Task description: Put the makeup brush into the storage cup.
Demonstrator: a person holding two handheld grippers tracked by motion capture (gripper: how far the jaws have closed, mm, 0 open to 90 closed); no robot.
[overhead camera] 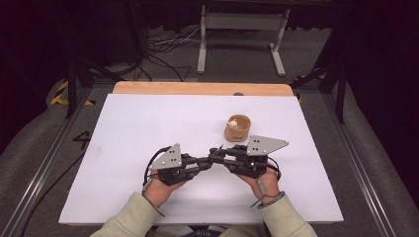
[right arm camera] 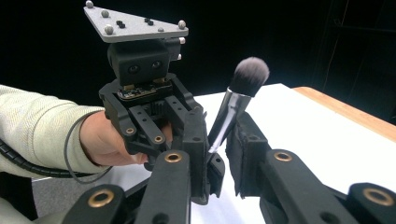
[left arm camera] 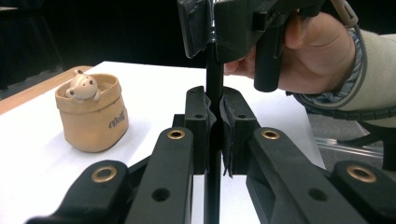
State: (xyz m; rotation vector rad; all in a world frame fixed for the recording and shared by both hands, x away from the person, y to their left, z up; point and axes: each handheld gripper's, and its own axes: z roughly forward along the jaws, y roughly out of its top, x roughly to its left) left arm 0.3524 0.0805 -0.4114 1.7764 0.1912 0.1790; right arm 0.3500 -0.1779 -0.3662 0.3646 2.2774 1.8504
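Two sleeved forearms enter at the near edge of the counter [overhead camera: 148,123], each hand carrying a black gripper. Both grippers meet tip to tip near the middle of the counter, toward its near side.

Container: one small tan pouch [overhead camera: 237,129] stands upright on the counter, just beyond the right gripper [overhead camera: 220,154] and apart from it. A small pale toy bear [left arm camera: 81,88] sits inside, its head and paws above the folded rim. Lettering on the pouch front is too small to read.

Held item: a makeup brush [right arm camera: 233,105] with a shiny metal collar, a dark handle and a dark, pale-tipped tuft. It lies between the two grippers, clear of the counter surface.

Left gripper [overhead camera: 206,161]: jaws pressed together on the thin dark handle, which runs straight up between the pads in the left gripper view. The left hand [overhead camera: 160,190] grips the body from below, palm up.

Right gripper: jaws nearly together, pinching the brush at its metal collar, with the tuft standing above them, tilted. The right hand [overhead camera: 262,183] holds the body level, pointing toward the left gripper.
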